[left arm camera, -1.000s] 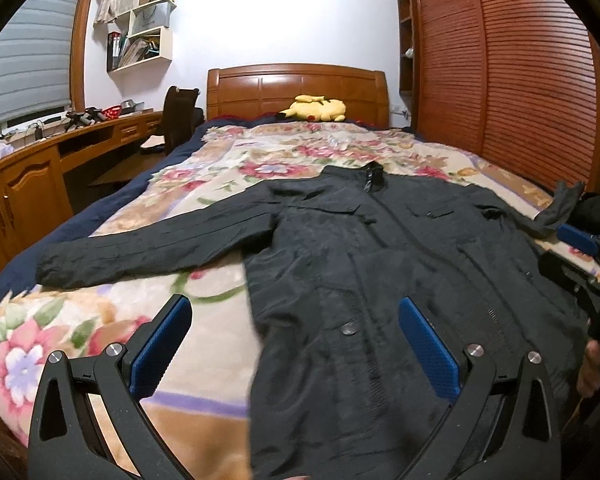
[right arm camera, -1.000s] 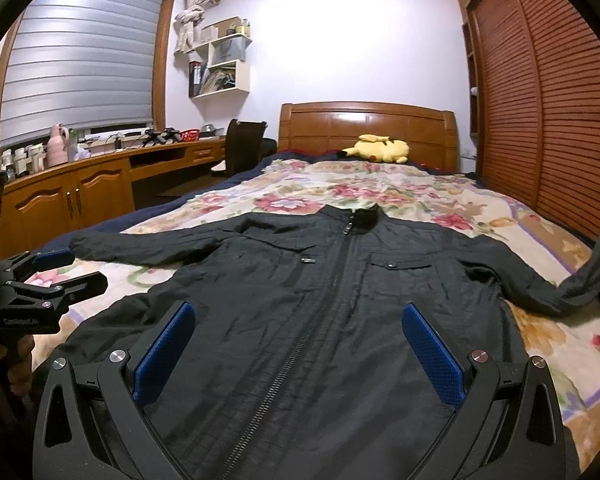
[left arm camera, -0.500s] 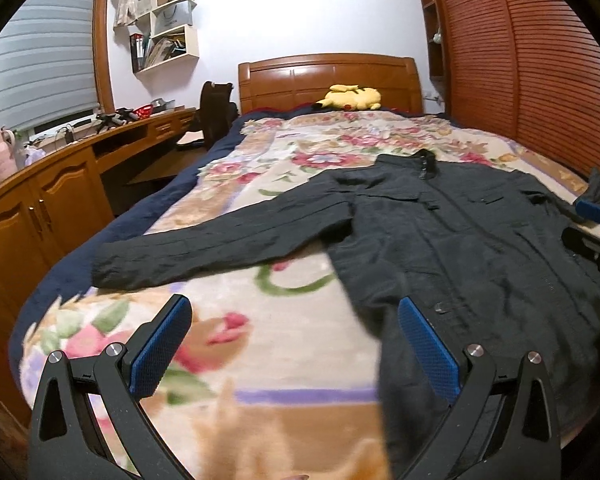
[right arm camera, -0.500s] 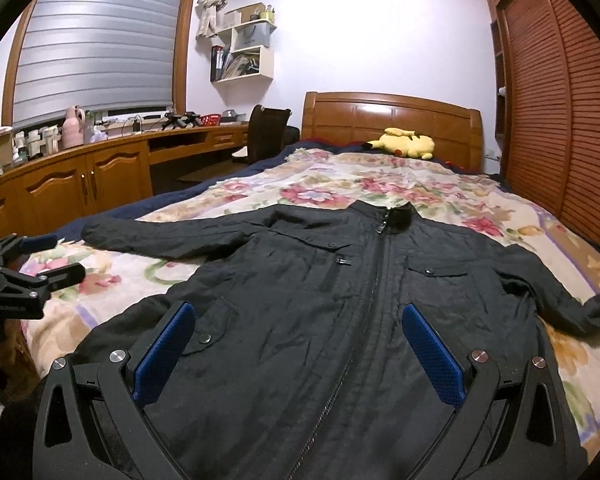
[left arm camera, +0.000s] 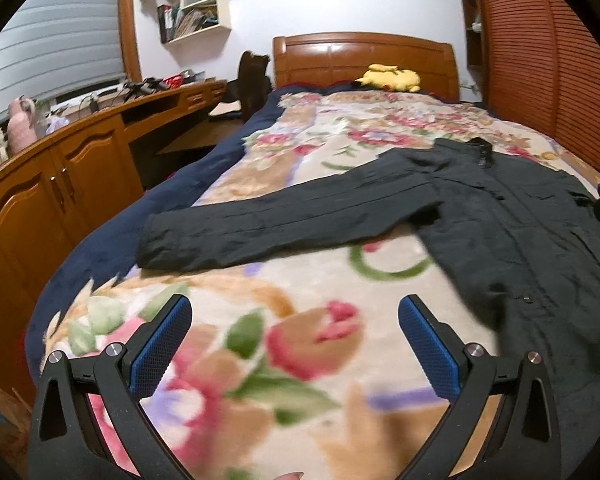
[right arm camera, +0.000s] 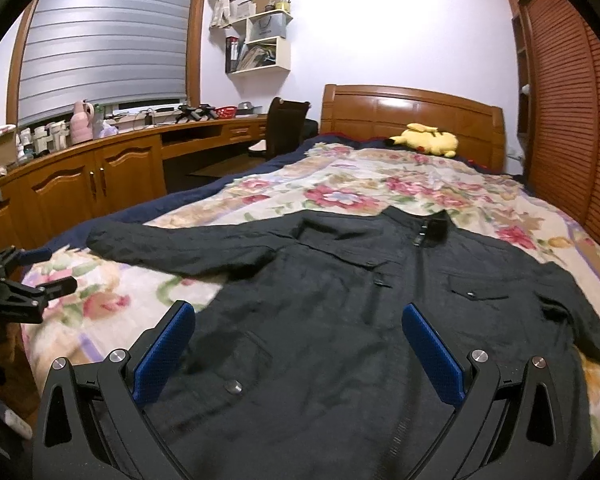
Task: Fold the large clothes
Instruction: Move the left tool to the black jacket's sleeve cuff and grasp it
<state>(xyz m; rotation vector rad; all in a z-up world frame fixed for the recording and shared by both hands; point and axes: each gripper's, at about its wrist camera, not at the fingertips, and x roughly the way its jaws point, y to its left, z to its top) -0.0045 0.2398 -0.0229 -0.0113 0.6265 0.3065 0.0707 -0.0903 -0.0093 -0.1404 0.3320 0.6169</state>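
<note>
The black jacket lies flat, front up, across the floral blanket on the bed. Left of the jacket's outstretched sleeve, the left tongs hang spread wide and empty over the blanket. The right tongs, also spread and empty, hover above the jacket's lower front.

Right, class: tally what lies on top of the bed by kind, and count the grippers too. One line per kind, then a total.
Black jackets: 1
Yellow plush toys: 1
Floral blankets: 1
Grippers: 2, the left gripper and the right gripper, both open
Total: 5
</note>
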